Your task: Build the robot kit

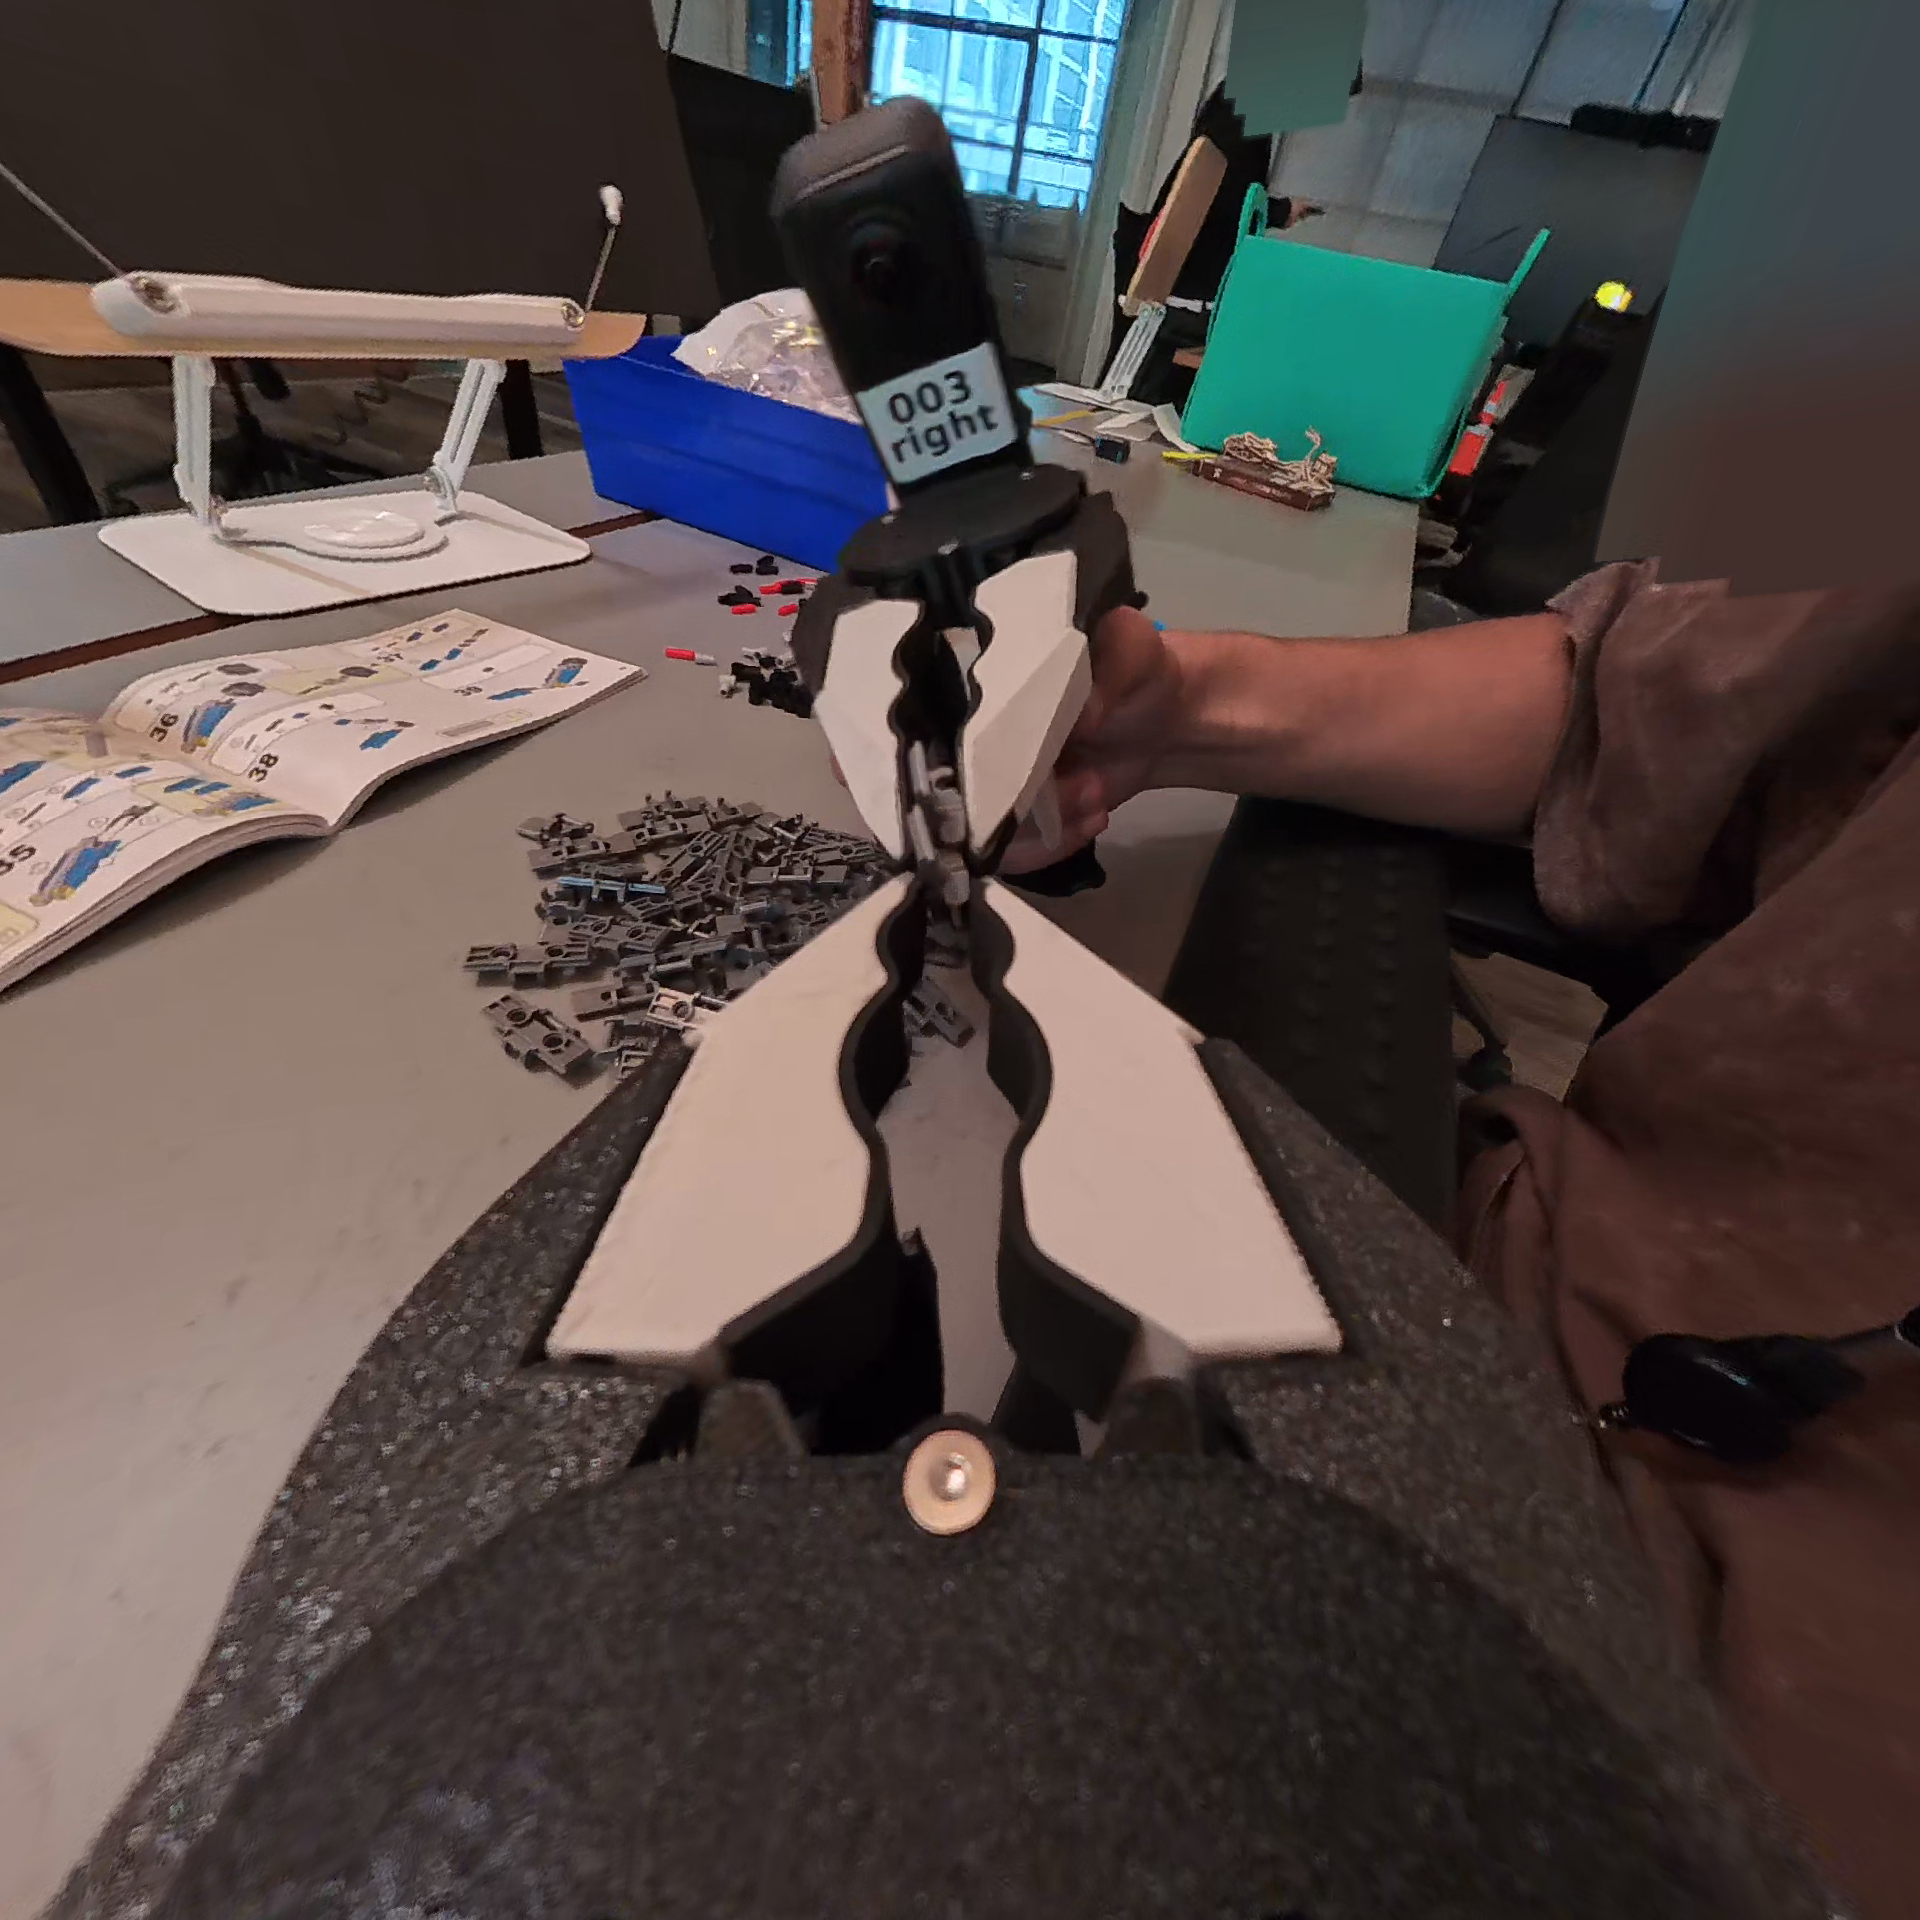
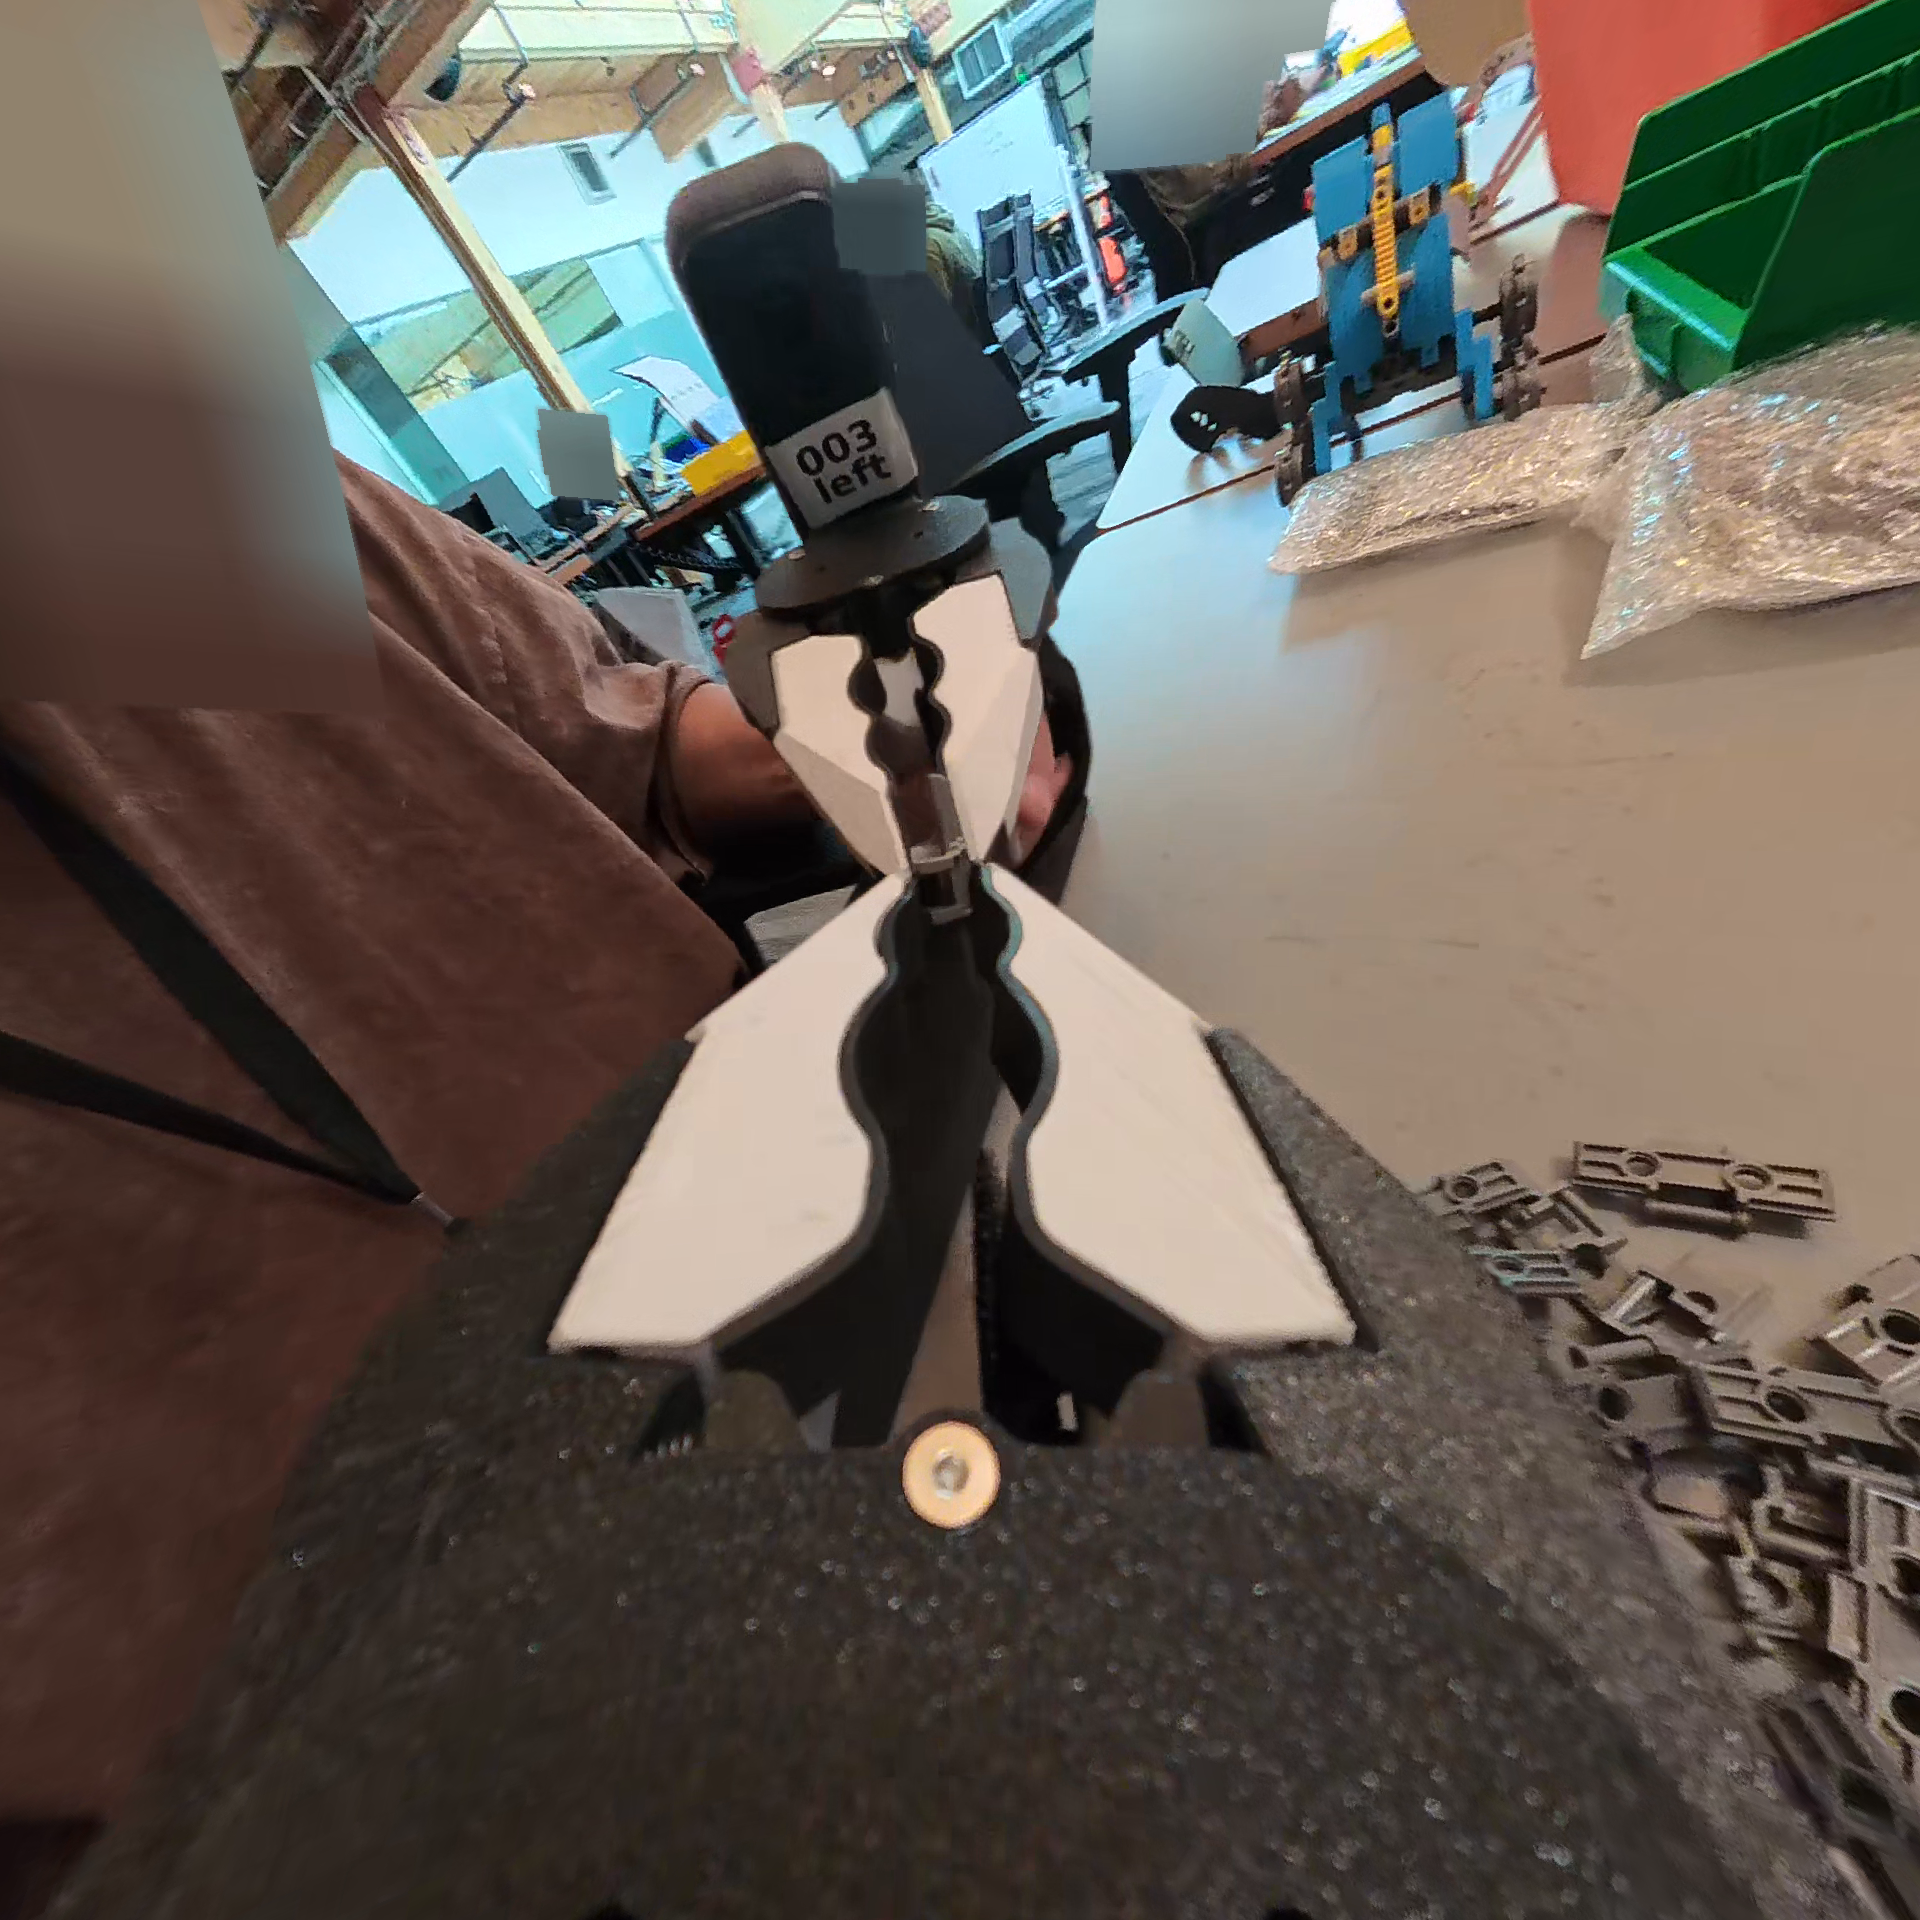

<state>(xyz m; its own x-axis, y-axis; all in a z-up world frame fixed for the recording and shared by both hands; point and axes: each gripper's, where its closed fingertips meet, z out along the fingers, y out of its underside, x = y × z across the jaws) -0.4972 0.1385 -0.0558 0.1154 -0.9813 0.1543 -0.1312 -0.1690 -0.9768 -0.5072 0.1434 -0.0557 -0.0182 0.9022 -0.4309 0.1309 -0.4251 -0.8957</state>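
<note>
My two grippers meet tip to tip above the table's near edge. My left gripper point(image 1: 935, 888) is shut on a small grey link piece point(image 1: 953, 881). Facing it, my right gripper point(image 1: 935, 831) is shut on a short strip of grey link pieces point(image 1: 928, 784), and a hand holds it from behind. In the right wrist view, my right gripper point(image 2: 940, 888) pinches a grey piece point(image 2: 948, 902) that touches the piece point(image 2: 935, 826) in my left gripper point(image 2: 930, 847). A pile of dark grey link pieces point(image 1: 675, 914) lies on the table just left of the tips; it also shows in the right wrist view point(image 2: 1766, 1434).
An open instruction booklet point(image 1: 260, 748) lies at the left. Behind it are a white stand point(image 1: 343, 530), a blue bin point(image 1: 727, 447) and small black and red pins point(image 1: 758, 644). A blue model point(image 2: 1392, 281), plastic bags point(image 2: 1662, 499) and green bins point(image 2: 1766, 208) stand farther off. A person in brown sleeves sits close. Left and right tips are no more than a few centimetres apart.
</note>
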